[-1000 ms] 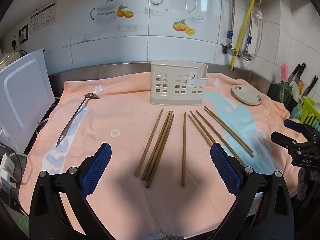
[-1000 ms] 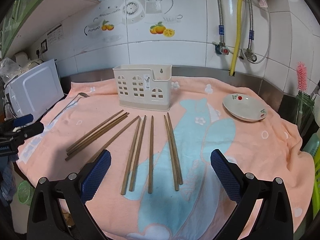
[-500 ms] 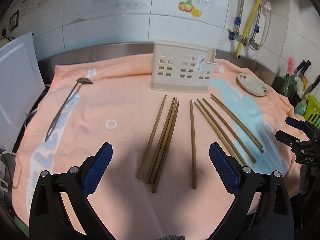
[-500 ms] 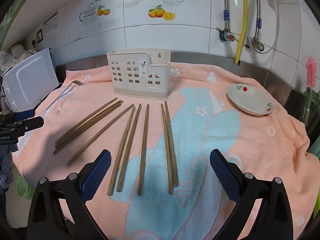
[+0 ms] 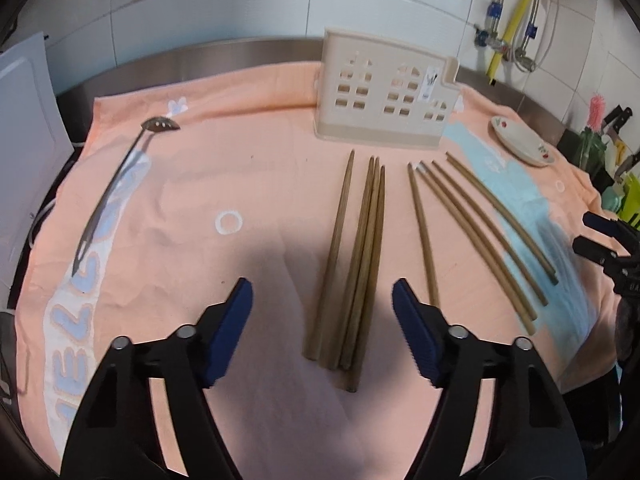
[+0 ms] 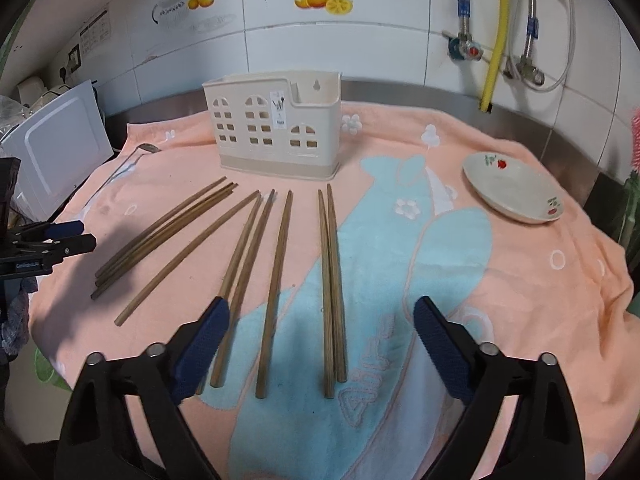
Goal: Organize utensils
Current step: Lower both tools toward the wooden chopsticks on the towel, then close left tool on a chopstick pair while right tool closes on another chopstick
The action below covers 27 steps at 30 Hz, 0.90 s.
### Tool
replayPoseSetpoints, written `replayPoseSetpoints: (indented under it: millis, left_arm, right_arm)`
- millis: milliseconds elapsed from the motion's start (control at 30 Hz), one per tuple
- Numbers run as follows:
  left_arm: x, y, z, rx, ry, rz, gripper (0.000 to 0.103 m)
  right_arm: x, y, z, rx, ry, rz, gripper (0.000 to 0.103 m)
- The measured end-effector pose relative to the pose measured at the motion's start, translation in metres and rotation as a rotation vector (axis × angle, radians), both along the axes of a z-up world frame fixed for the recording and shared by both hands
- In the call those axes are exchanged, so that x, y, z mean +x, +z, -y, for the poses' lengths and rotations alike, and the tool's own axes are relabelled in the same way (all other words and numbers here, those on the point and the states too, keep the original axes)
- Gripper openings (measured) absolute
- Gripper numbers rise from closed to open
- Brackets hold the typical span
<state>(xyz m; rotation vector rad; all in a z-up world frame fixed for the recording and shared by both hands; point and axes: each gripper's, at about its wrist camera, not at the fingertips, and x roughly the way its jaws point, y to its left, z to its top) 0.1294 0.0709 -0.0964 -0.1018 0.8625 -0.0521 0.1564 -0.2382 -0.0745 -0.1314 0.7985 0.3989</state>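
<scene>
Several brown wooden chopsticks lie fanned on a peach towel. A close bundle (image 5: 356, 264) lies just ahead of my left gripper (image 5: 322, 312), which is open and empty above their near ends. Others (image 5: 480, 232) spread to the right. In the right wrist view a pair (image 6: 332, 280) and single sticks (image 6: 276, 280) lie between the pads of my right gripper (image 6: 320, 332), open and empty. A cream utensil holder (image 5: 384, 92) (image 6: 276, 128) stands upright behind them. A slotted metal spoon (image 5: 116, 184) lies at the far left.
A small white dish (image 6: 512, 188) (image 5: 522, 142) sits at the right on the towel (image 6: 520, 280). A white appliance (image 6: 60, 144) stands at the left edge. Tiled wall, pipes and a yellow hose (image 6: 496, 36) are behind. Knives and a green rack (image 5: 624, 184) are at the far right.
Both grippers have moved forward and down toward the chopsticks. The left gripper's jaws have narrowed but stay open. The chopsticks, holder and spoon have not moved.
</scene>
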Motion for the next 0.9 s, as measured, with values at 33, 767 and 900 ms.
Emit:
replayPoseSetpoints:
  millis: [33,767,900]
  left_arm:
    - [0.002,-0.003,-0.001,-0.005,-0.003,-0.009,0.059]
    - [0.041,-0.027,0.012,0.001,-0.073,-0.074,0.012]
    - [0.043,-0.031,0.008,-0.008,-0.065,-0.085,0.012]
  right_arm:
    - [0.002,-0.002,0.0,-0.001,0.0,-0.005,0.086]
    - [0.036,-0.029,0.008,-0.033,0.014,-0.1,0.039]
    - [0.039,-0.036,0.003,-0.06,0.031,-0.118,0.031]
